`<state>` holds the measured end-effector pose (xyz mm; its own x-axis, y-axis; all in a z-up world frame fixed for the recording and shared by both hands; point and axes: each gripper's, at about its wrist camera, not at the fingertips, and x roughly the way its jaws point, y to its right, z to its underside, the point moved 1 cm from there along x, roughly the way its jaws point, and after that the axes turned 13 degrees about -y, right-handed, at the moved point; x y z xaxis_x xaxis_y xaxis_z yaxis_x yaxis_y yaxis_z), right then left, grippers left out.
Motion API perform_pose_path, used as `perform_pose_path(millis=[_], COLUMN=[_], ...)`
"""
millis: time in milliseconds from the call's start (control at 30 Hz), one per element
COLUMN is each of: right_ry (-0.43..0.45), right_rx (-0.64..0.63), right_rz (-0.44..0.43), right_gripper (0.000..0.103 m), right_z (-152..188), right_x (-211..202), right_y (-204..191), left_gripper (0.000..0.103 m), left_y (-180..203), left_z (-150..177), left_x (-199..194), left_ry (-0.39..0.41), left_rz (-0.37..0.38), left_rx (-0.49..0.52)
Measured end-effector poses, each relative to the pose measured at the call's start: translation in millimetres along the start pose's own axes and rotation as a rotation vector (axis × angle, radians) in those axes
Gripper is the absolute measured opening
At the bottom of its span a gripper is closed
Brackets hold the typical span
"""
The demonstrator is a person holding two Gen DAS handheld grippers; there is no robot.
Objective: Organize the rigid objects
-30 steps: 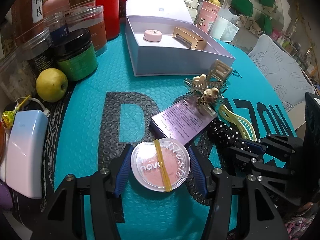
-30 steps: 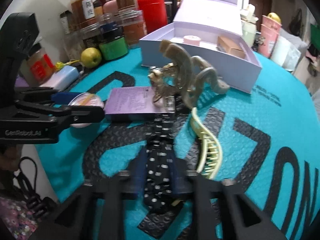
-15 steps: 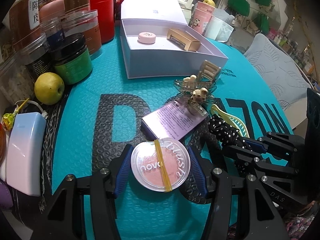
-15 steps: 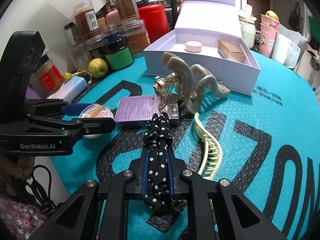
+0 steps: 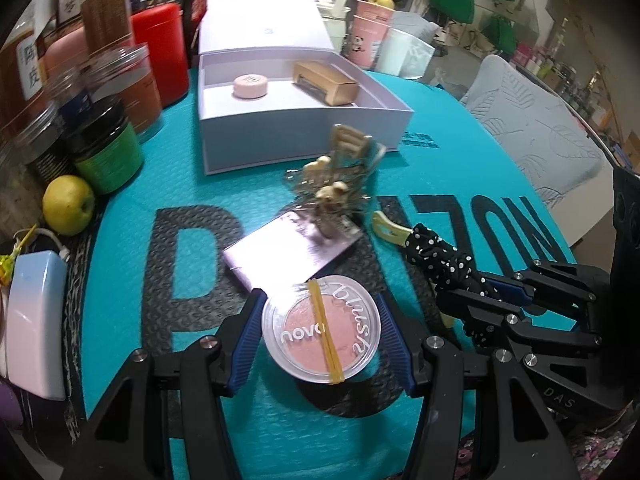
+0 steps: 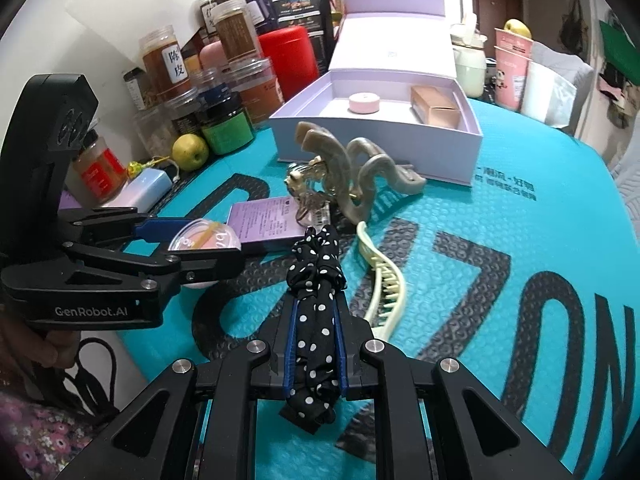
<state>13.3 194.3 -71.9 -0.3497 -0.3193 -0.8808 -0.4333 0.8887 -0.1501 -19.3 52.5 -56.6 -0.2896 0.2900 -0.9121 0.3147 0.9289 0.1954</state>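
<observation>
My left gripper is shut on a round clear blush compact with a yellow rubber band across its lid, held above the teal mat. My right gripper is shut on a black polka-dot scrunchie, also lifted; the scrunchie shows at the right of the left wrist view. The open lilac box at the back holds a pink round case and a gold carton. On the mat lie a purple card box, a beige hair claw, a small gold clip and a pale yellow comb clip.
Jars, a red canister and a green-labelled tub crowd the back left, with a yellow-green apple and a white-blue power bank. Pink cups stand behind the box. A hand holds the left gripper.
Both grippers have risen and drawn back a little with the compact and the scrunchie; the scrunchie has come up off the mat. The box and clips look farther off.
</observation>
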Motion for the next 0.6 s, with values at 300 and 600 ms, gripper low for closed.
perform_pose_path(millis=[300, 600], right_ry=[0.027, 0.06], right_rx=[0.01, -0.007], right_rz=[-0.003, 0.007], right_gripper=[0.016, 0.016], right_z=[-4, -18], right_x=[-19, -35], right_y=[9, 17], left_gripper=[0.055, 0.055], left_y=[19, 27], left_z=[-15, -32], left_x=[-5, -17], left_ry=[0.026, 0.063], left_rz=[0.026, 0.027], left_rx=[0.041, 0.059])
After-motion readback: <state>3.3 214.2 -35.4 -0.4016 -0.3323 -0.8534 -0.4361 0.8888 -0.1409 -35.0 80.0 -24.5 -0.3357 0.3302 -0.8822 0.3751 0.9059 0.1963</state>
